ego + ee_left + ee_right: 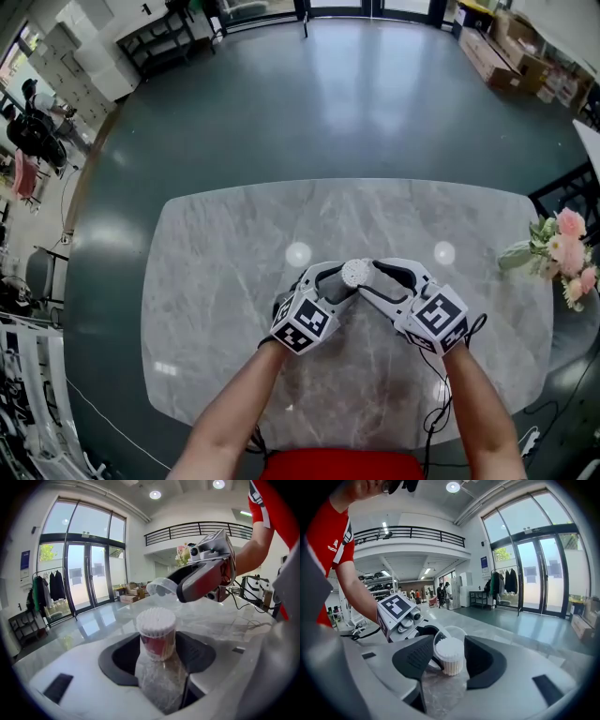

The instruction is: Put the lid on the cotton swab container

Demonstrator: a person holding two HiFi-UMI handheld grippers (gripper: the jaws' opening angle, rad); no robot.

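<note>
A round cotton swab container (354, 273), packed with white swabs and with a red label (157, 641), stands on the marble table (234, 244). My left gripper (339, 281) comes in from the left. Its dark pads (123, 656) press on the container's sides. My right gripper (370, 274) is shut on a clear round lid (161, 587). It holds the lid just above and beyond the open top, without touching the container. In the right gripper view the lid (454, 632) shows between the jaws, with the swabs (449, 654) right below it.
A bunch of pink flowers (562, 248) lies at the table's right edge. Cables (441, 394) trail near the front right. The person's forearms reach in from the front edge. Grey floor surrounds the table, with boxes (502, 56) far back right.
</note>
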